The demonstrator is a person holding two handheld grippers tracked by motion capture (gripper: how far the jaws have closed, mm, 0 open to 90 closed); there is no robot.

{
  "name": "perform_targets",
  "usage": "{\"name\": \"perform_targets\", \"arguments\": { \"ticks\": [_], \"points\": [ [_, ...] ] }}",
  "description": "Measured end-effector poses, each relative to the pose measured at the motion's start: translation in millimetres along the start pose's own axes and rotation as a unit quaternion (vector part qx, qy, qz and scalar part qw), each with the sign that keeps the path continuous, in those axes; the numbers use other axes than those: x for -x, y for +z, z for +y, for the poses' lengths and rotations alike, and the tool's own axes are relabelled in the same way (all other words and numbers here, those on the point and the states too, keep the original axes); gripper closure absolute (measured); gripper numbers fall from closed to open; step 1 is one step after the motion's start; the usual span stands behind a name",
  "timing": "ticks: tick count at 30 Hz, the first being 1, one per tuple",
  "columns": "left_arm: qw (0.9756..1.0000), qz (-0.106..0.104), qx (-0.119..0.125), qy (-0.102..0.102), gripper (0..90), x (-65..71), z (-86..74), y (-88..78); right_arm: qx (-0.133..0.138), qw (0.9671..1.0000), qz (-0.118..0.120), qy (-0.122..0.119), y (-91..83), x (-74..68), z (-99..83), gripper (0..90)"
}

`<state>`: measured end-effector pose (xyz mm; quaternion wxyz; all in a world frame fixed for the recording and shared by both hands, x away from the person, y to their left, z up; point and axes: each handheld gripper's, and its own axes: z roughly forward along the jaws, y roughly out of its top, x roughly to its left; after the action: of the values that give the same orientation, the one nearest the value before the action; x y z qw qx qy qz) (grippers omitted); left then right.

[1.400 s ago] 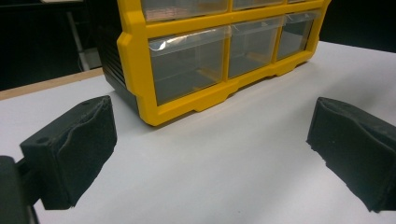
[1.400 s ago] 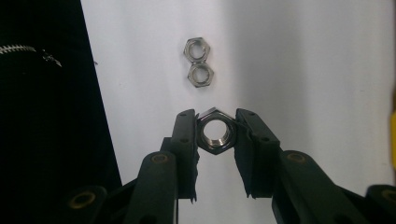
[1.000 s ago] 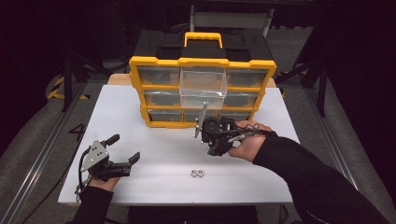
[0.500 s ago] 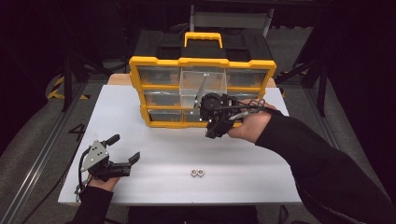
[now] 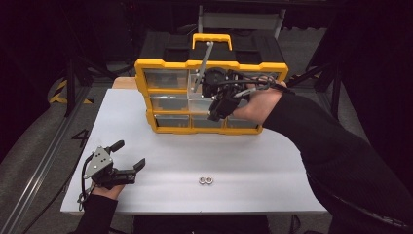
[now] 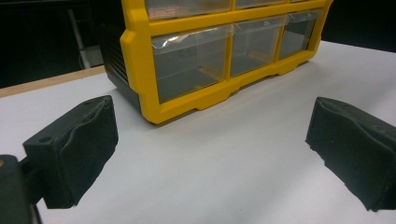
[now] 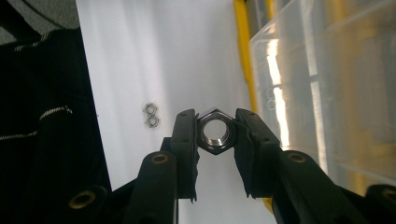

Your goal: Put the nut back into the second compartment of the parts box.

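Right gripper [image 7: 215,135] clamped on hex nut [image 7: 215,133] beside pulled-out clear drawer [image 5: 200,92]; left gripper [image 5: 127,161] released, idle. Risk: nut slipping off flats, missing drawer

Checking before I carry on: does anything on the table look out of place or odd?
Little stands out. One clear drawer sticks out of the yellow organizer while the rest sit flush, beside the right gripper, which is shut on a nut. Two nuts lie loose near the table's front edge.
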<state>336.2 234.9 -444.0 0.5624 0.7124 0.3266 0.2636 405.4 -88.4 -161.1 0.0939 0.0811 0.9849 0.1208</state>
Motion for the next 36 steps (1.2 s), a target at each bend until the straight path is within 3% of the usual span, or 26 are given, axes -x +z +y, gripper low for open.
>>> {"name": "perform_targets", "arguments": {
  "ticks": [6, 19, 28, 36],
  "points": [
    [1.0000, 0.000, 0.002, 0.000, 2.9, -0.6, -0.1, -0.2, 0.017, 0.9998, -0.008, 0.010, -17.0, 16.7, 10.4, 69.5],
    [1.0000, 0.000, 0.001, -0.002, 3.0, -1.4, -0.9, 0.7, 0.036, 0.9981, -0.026, 0.042, -27.8, 54.3, 22.5, 69.6],
    [1.0000, 0.000, -0.004, -0.001, 3.0, -2.1, -0.7, -0.4, 0.032, 0.9971, -0.031, 0.061, -16.5, 73.9, 28.5, 69.5],
    [1.0000, 0.000, -0.003, -0.003, 3.1, -1.9, -0.7, -0.4, 0.020, 0.9980, -0.024, 0.055, 3.1, 79.1, 32.6, 69.5]
  ]
}}
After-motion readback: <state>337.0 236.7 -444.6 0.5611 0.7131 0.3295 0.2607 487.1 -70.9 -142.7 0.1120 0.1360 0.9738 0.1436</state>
